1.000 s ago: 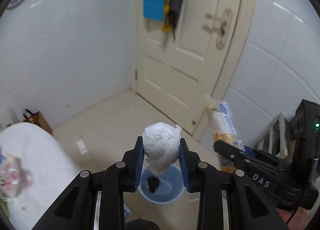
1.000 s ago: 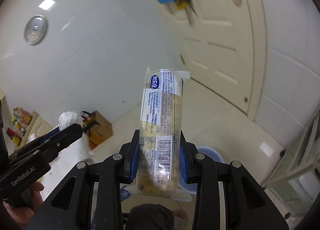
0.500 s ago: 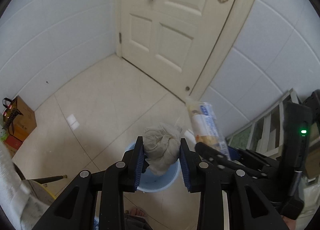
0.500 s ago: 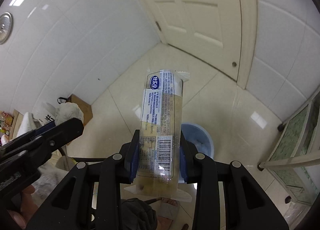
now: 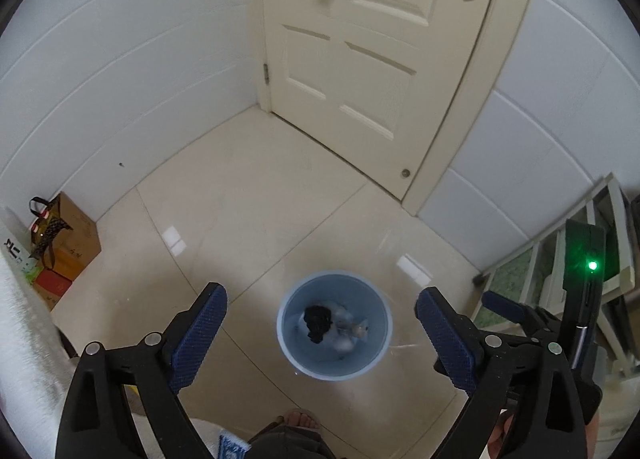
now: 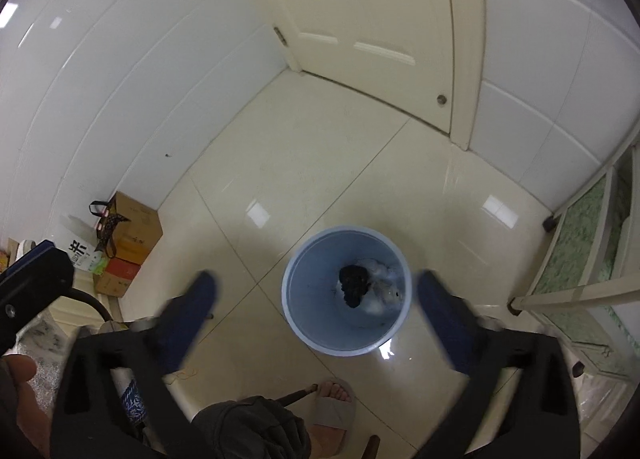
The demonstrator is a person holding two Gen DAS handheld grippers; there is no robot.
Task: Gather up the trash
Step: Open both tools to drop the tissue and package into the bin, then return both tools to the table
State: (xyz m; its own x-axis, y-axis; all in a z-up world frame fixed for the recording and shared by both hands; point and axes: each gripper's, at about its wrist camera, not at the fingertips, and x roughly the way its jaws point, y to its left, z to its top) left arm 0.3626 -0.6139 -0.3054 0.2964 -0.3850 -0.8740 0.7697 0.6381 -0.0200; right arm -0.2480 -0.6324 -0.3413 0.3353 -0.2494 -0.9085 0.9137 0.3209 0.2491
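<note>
Now both grippers, left and right, hung above the blue bin, jaws just sprung wide and empty.

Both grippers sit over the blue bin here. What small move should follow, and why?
Probably lift both away to fetch more trash. The left gripper and right gripper have just been opening, nothing between their jaws, and the bin below holds trash.
</note>
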